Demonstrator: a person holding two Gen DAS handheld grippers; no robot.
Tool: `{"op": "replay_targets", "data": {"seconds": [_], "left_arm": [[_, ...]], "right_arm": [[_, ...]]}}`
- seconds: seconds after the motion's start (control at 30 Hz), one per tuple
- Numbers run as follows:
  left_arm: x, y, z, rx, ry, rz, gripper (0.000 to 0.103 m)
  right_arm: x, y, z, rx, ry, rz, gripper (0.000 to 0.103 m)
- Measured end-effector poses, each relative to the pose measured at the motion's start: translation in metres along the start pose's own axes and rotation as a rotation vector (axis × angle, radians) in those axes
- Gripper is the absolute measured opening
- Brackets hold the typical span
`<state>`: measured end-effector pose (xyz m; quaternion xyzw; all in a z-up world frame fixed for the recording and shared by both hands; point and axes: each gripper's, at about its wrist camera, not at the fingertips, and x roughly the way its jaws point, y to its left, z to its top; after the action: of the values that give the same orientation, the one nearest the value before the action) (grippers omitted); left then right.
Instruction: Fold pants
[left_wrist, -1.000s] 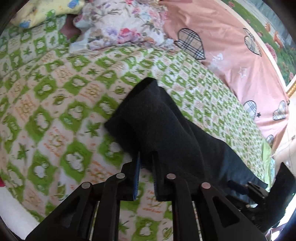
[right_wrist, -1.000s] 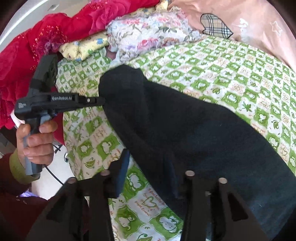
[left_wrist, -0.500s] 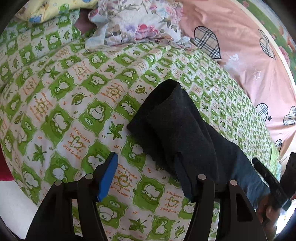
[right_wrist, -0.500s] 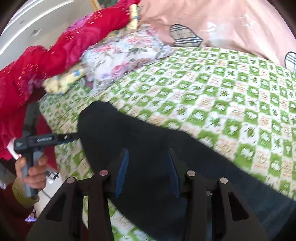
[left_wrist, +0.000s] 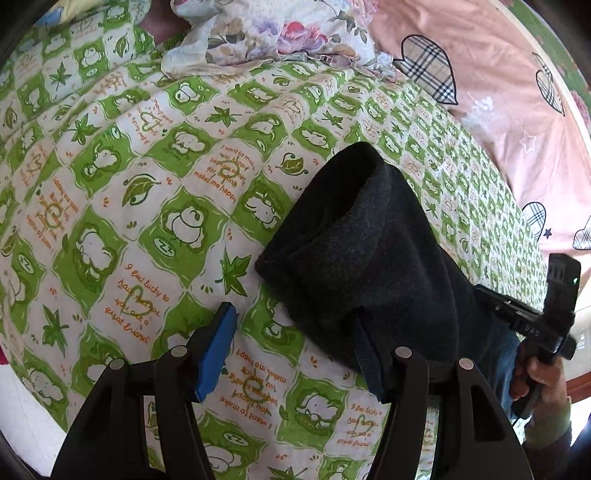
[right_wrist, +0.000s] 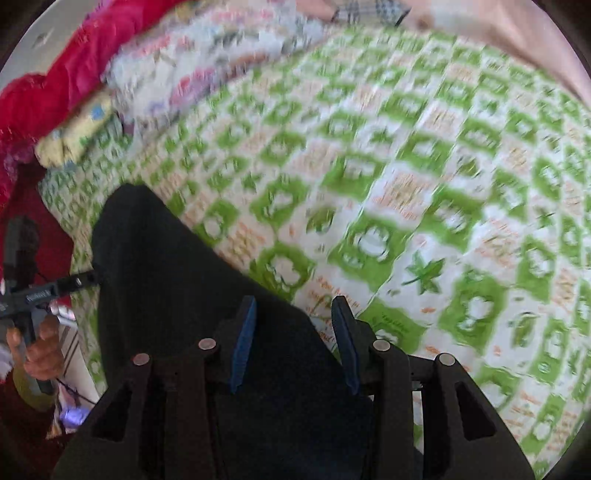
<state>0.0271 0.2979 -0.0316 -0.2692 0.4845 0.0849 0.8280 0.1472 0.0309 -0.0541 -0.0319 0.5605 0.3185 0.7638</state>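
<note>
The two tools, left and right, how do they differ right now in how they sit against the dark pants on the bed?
The left tool is spread wide, its blue-padded finger over the green patterned bedsheet; the right tool gapes less. The left one sits at the folded end of the dark fleece pants; the right one sits at their edge, one finger over cloth. Both are open, gripping nothing.

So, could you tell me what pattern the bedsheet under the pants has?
Green-and-white checks with cartoon animals, clearest from the left wrist.
</note>
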Motion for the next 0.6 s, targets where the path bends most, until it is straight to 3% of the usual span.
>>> {"op": "replay_targets", "data": {"seconds": [0.07,0.1,0.17,0.23,0.27,0.4,0.47,0.6], "left_arm": [[0.002,-0.002,0.002,-0.004,-0.001,-0.005,0.063],[0.003,-0.004,0.004,-0.005,-0.004,-0.010,0.063],[0.007,-0.008,0.008,-0.011,-0.006,-0.021,0.062],[0.009,-0.011,0.009,-0.004,-0.017,-0.043,0.050],[0.010,-0.014,0.009,0.005,-0.021,-0.056,0.039],[-0.004,-0.019,0.005,0.037,-0.075,-0.103,0.019],[-0.026,-0.019,0.000,0.045,-0.111,-0.188,0.017],[-0.074,-0.018,-0.008,0.072,-0.193,-0.291,0.017]], "right_arm": [[0.000,-0.001,-0.002,0.003,-0.017,0.024,0.041],[0.000,-0.001,-0.002,0.007,-0.019,0.041,0.028],[-0.003,0.001,-0.005,0.000,-0.032,0.039,0.020],[-0.007,0.004,-0.008,-0.011,-0.046,0.032,0.014],[-0.012,0.007,-0.010,-0.015,-0.064,0.027,0.013],[-0.035,0.019,-0.014,-0.020,-0.143,0.018,0.011],[-0.052,0.028,-0.015,-0.027,-0.195,0.018,0.011],[-0.081,0.041,-0.018,-0.038,-0.290,0.004,0.011]]}}
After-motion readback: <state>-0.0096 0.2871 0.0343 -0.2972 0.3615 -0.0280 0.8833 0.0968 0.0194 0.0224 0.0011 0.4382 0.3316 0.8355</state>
